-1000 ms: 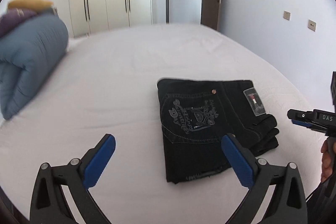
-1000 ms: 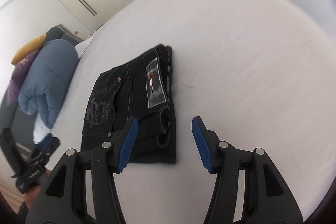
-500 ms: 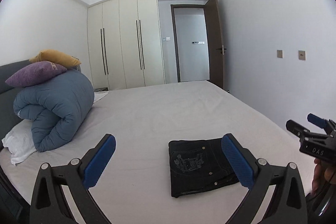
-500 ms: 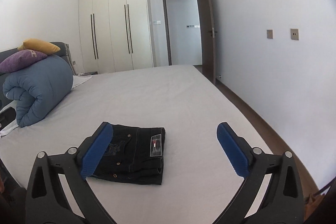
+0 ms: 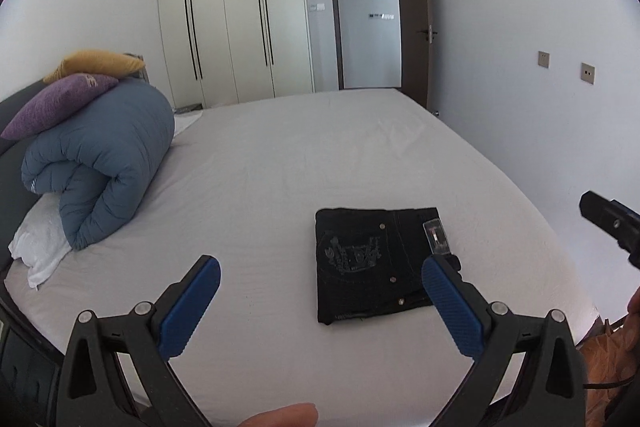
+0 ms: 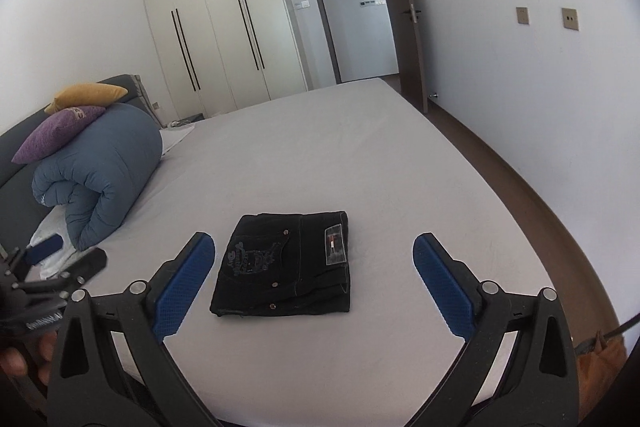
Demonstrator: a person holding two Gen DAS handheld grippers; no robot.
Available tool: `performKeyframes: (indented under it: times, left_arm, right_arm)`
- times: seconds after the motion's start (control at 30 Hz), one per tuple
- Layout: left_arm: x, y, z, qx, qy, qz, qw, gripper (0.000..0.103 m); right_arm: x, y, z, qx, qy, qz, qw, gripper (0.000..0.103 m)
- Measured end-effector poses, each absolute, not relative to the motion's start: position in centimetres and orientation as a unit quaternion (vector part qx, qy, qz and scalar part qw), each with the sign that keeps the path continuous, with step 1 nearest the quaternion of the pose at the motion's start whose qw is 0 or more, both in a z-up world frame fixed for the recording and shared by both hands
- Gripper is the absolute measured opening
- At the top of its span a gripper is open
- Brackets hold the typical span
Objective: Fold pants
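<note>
The black pants [image 5: 376, 263] lie folded into a compact rectangle on the white bed [image 5: 280, 163], back pocket embroidery and label facing up. They also show in the right wrist view [image 6: 286, 265]. My left gripper [image 5: 320, 281] is open and empty, held back from the near edge of the bed, with the pants behind its right finger. My right gripper [image 6: 314, 267] is open and empty, also held back, with the pants between its fingers farther off. Each gripper shows at the edge of the other's view.
A rolled blue duvet [image 5: 100, 163] with a purple pillow [image 5: 60, 99] and a yellow pillow [image 5: 96, 63] on top sits at the head of the bed, left. White pillow [image 5: 40, 247] beneath it. Wardrobe and open door stand beyond; brown floor [image 6: 520, 167] on the right.
Both grippers have pulled back and up from the folded pants, which now lie farther off. The right gripper's jaws have opened wider. The pants have not moved.
</note>
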State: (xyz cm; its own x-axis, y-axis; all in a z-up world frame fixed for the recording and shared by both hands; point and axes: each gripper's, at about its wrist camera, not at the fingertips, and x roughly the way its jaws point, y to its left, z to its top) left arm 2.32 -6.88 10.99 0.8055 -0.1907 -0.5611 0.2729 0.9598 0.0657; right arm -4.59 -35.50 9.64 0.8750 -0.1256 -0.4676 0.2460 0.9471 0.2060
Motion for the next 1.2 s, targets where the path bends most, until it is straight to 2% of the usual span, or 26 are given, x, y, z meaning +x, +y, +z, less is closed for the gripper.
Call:
performKeyframes:
  times: [0.23, 0.53, 1.2]
  left_arm:
    - [3.0, -7.6, 7.5, 0.067, 0.346, -0.111, 0.929, 0.103]
    - [4.0, -7.3, 5.3, 0.064, 0.378, -0.101, 0.918, 0.103]
    - [4.4, -7.1, 4.2, 0.058, 0.387, -0.102, 0.915, 0.103]
  right_arm:
    - [-5.6, -34.7, 9.6, 0.074, 0.251, -0.174, 0.949, 0.101]
    - [-5.2, -33.8, 8.7, 0.067, 0.289, -0.162, 0.941, 0.101]
    - [-3.3, -33.2, 6.7, 0.065, 0.331, -0.143, 0.931, 0.101]
